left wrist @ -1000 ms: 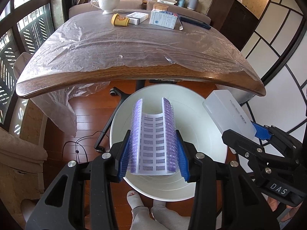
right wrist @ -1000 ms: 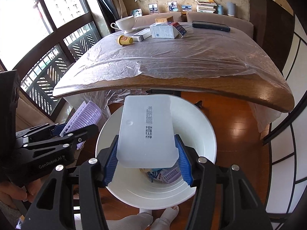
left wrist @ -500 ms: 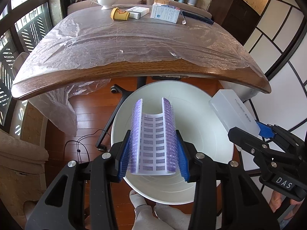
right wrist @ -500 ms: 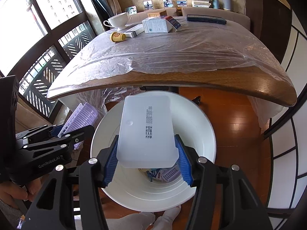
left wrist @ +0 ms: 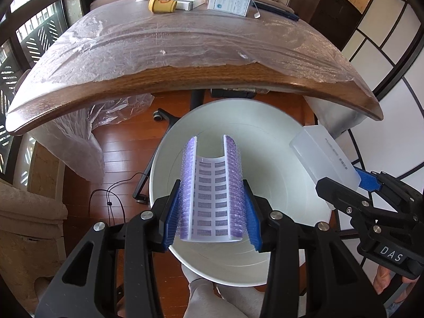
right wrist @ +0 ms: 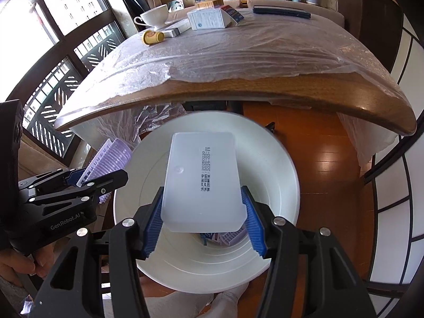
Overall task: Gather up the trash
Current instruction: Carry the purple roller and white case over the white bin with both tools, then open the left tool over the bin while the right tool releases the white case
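Observation:
My left gripper [left wrist: 212, 212] is shut on a bent purple blister pack [left wrist: 210, 193] and holds it over the white round bin [left wrist: 278, 159]. My right gripper [right wrist: 202, 220] is shut on a translucent white plastic box [right wrist: 201, 180] over the same bin [right wrist: 275, 175]. The box also shows in the left wrist view [left wrist: 323, 159], at the bin's right rim. The blister pack shows in the right wrist view [right wrist: 111, 159], at the bin's left rim. Some trash [right wrist: 222, 238] lies in the bin's bottom.
A wooden table [left wrist: 185, 79] covered in plastic film stands just beyond the bin. At its far end are a yellow cup [left wrist: 161, 4], a white cup [right wrist: 155, 17], boxes [left wrist: 228, 1] and a dark bar [right wrist: 281, 12]. My socked feet [left wrist: 212, 296] stand below the bin.
Both grippers have moved closer to the table and a bit higher, still holding their items over the bin. The grips have not changed.

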### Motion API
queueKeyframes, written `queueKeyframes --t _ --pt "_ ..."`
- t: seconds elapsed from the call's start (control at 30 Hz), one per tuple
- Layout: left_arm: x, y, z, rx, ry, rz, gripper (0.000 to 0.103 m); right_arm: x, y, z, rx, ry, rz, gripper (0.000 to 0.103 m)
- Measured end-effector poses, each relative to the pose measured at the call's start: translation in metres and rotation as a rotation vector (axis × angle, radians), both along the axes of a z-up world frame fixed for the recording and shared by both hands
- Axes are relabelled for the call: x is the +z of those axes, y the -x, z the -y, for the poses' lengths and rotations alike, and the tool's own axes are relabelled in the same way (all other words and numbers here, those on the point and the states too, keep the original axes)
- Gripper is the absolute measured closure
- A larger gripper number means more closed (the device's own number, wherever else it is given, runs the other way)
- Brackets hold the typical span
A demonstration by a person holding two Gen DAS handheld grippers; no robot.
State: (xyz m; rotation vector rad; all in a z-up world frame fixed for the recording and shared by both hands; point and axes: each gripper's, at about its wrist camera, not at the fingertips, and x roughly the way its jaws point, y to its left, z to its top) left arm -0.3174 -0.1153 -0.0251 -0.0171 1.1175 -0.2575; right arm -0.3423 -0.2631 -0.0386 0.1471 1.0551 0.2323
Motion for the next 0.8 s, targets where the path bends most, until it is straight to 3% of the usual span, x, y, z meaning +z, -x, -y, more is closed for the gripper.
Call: queueKeyframes --t 0.47,0.5,0.53,0.6,0.8 --pt "-0.031 -0.006 0.005 -0.028 -0.046 -0.078 0.059 -0.022 -0.008 0.002 0.003 0.007 -0.065 0.049" --pt "-0.032 -0.005 0.006 -0.035 -0.042 -0.079 0.057 -0.023 -0.008 0.002 0.002 0.007 -0.067 0.049" --pt "-0.032 -0.006 0.006 -0.039 -0.042 -0.081 0.044 -0.022 -0.008 0.003 -0.007 0.01 -0.063 0.041" --pt "-0.029 -0.007 0.005 -0.021 -0.049 -0.064 0.029 -0.018 -0.008 0.007 -0.033 0.0 -0.049 0.024" --pt "-0.022 -0.007 0.003 -0.01 -0.046 -0.04 0.029 -0.006 -0.007 0.018 -0.066 -0.01 -0.014 0.023"
